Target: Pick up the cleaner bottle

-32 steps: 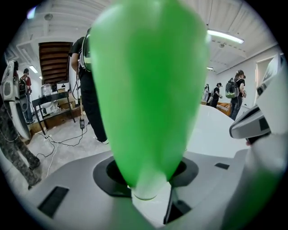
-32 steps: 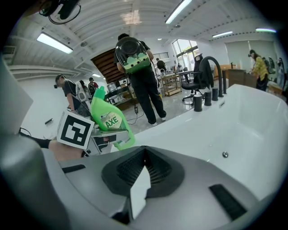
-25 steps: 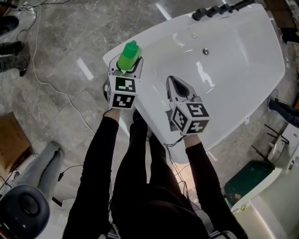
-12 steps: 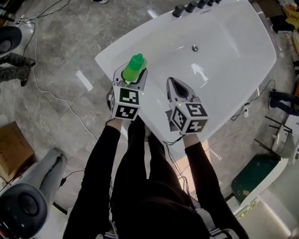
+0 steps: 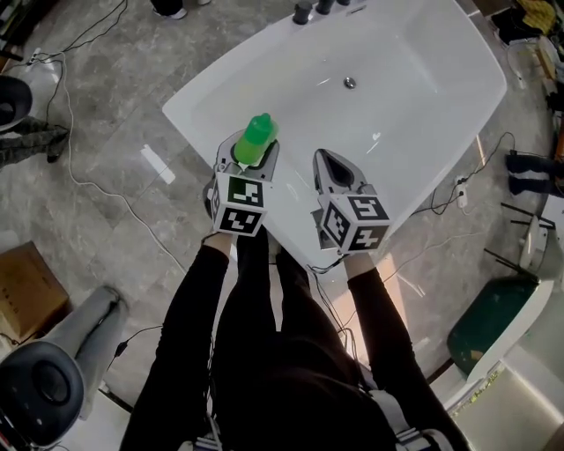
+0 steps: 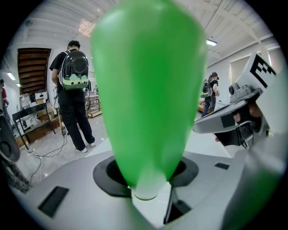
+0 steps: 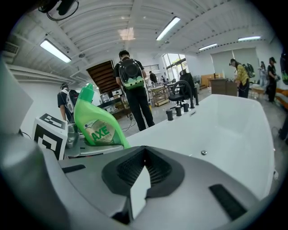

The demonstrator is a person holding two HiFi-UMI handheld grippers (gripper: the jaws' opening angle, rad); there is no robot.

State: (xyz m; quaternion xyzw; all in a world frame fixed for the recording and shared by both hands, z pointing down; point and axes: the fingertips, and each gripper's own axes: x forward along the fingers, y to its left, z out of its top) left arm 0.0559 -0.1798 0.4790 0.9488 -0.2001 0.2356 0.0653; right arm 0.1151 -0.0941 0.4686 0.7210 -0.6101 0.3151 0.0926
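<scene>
The left tongs (image 5: 249,164) pinch the green cleaner bottle (image 5: 256,139) at centre frame, over the bathtub (image 5: 414,97) rim. The right tongs (image 5: 322,160) are pressed together, empty. The pick-up looks done; next, a steady, upright hold.

Bare tub basin (image 5: 414,97) ahead; taps (image 5: 319,9) beyond.
</scene>
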